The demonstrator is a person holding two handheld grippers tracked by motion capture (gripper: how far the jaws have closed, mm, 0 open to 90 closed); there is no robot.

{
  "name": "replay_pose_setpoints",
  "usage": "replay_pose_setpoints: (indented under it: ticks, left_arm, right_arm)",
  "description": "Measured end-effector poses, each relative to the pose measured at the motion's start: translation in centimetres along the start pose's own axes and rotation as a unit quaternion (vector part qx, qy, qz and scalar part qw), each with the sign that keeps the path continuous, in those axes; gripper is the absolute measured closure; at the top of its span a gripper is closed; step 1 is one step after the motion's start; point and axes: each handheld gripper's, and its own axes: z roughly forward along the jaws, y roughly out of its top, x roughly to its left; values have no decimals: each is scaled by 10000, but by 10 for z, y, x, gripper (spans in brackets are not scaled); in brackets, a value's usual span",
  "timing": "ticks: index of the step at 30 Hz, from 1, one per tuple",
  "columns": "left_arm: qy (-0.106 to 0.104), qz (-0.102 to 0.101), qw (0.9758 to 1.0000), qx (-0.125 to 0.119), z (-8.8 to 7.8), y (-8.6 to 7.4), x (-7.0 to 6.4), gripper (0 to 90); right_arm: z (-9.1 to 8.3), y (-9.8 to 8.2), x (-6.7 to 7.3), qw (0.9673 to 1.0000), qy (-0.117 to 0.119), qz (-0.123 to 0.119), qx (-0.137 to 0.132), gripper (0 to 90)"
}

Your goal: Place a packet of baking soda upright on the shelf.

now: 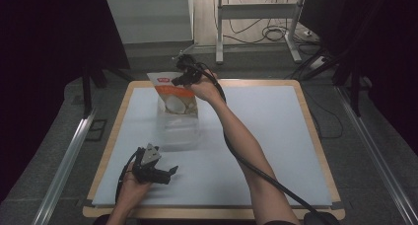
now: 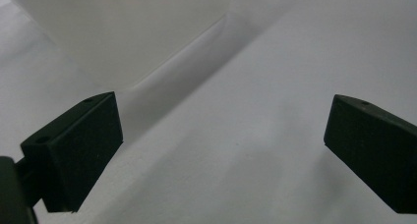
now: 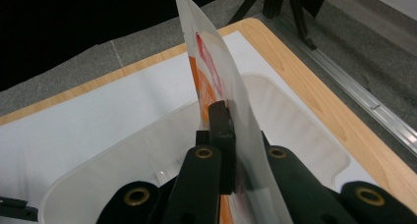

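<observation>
Pouch (image 1: pixel 172 94) is held up over a clear plastic tub (image 1: pixel 178 133) at the far-left part of the table (image 1: pixel 276 136), its lower part down inside the tub. In the high view the right gripper (image 1: pixel 186 77) covers the pouch's top right corner, and the tub walls are so see-through that its rim is hard to trace. Printing on the pouch is too small to read; just a red label, an orange band and a white round shape. In the right gripper view the pouch (image 3: pixel 216 81) shows edge-on, its top cut off by the frame and its bottom hidden behind the jaws.

Long axis runs roughly vertical, top edge up, bottom down in the tub (image 3: pixel 290 116). Printed face looks toward the person's side in the high view. Sheet bows a little in the right gripper view.

Right gripper (image 3: pixel 228 118): jaws together, clamped on the pouch near its top, w/ the film pinched between them.

Left gripper (image 1: pixel 160 170) rests low at the near-left of the table, well apart from the tub. Jaws stand wide apart w/ nothing between them; in the left gripper view the gripper (image 2: pixel 221 150) faces bare white table (image 2: pixel 255 135), and a pale blurred shape at upper left can't be made out.
</observation>
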Motion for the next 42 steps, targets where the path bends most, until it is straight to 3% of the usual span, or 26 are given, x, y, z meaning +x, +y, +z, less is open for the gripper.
replay_pose_setpoints:
  ticks: [14, 22, 28, 37, 42]
  left_arm:
    - [13, 15, 10000, 18, 0, 0, -1, 12]
    - [11, 33, 10000, 41, 0, 0, -2, 12]
    - [11, 47, 10000, 54, 0, 0, -2, 12]
    - [7, 60, 10000, 72, 1, 0, -2, 12]
    - [4, 67, 9999, 87, 1, 0, -3, 12]
  right_arm:
    - [2, -25, -11, 9998, 70, 190, -26, 885]
    - [0, -37, -19, 9995, 12, 300, 111, 865]
    - [1, -38, -19, 9994, -73, 248, 230, 820]
    - [-3, -38, -17, 9986, -406, 161, 293, 578]
    - [-5, -38, -16, 9986, -413, 169, 295, 425]
